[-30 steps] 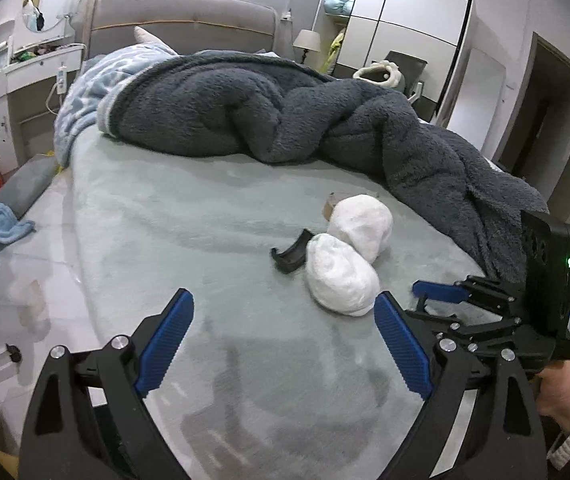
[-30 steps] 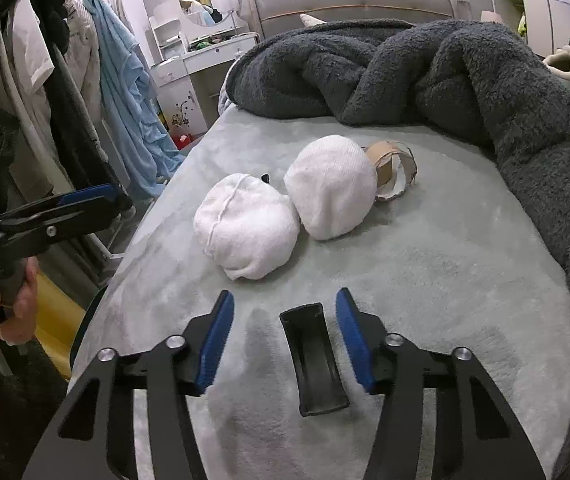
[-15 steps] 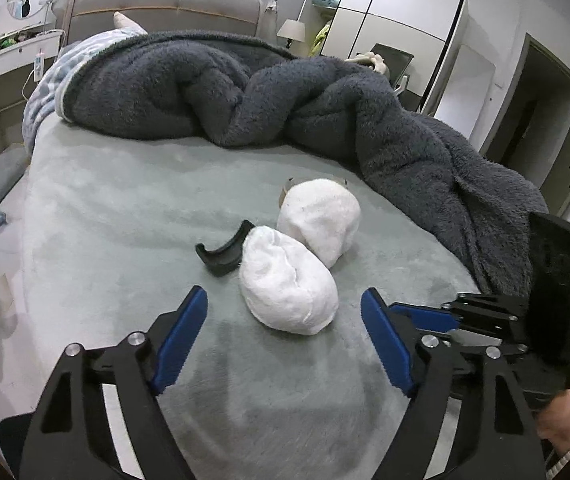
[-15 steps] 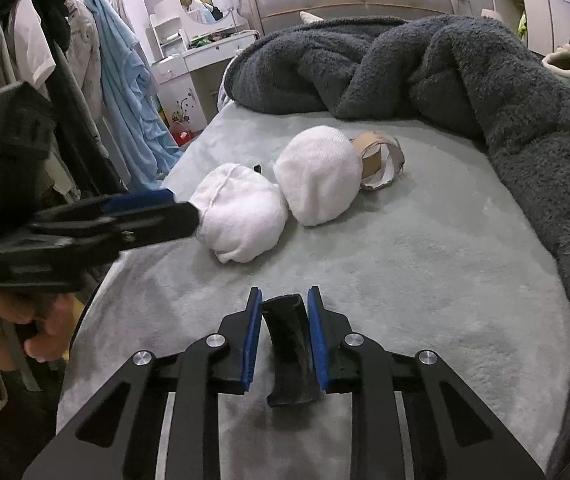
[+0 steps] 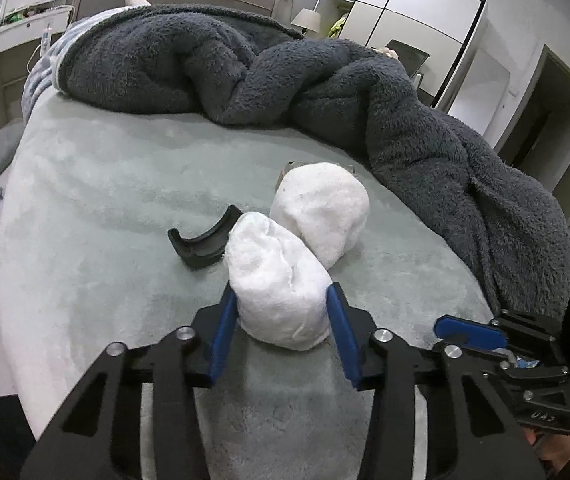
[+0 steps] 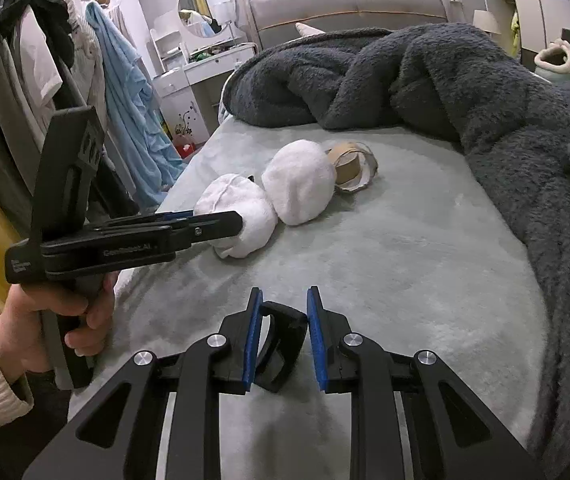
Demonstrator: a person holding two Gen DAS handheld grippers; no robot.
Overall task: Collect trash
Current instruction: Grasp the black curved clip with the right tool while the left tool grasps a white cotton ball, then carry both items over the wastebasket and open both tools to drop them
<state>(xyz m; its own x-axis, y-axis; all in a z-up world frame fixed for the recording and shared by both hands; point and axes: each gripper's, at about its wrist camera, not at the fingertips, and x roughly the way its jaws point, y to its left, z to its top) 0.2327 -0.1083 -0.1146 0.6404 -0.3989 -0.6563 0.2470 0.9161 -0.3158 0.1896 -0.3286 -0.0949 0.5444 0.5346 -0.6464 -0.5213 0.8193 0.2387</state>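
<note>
Two white crumpled wads lie on the grey-green bed (image 5: 105, 184). The jaws of my left gripper (image 5: 281, 320) are closing, and both blue pads touch the sides of the near white wad (image 5: 281, 292). The far white wad (image 5: 321, 212) leans against it, and a black curved plastic piece (image 5: 201, 244) lies just to its left. My right gripper (image 6: 281, 320) is shut on another black curved piece (image 6: 281, 344), just above the sheet. A cardboard tape roll (image 6: 351, 166) lies behind the far wad (image 6: 299, 182). In the right wrist view the left gripper (image 6: 221, 220) reaches the near wad (image 6: 245, 216).
A dark grey fleece blanket (image 5: 325, 92) is heaped across the back and right of the bed. Clothes (image 6: 121, 92) hang by the bed's left side, next to a dresser with a round mirror (image 6: 205, 8). A wardrobe (image 5: 405, 8) and a doorway stand at the right.
My left gripper moved forward and down over the near white wad and narrowed its jaws around it. My right gripper shut on the black curved piece and drew it back a little.
</note>
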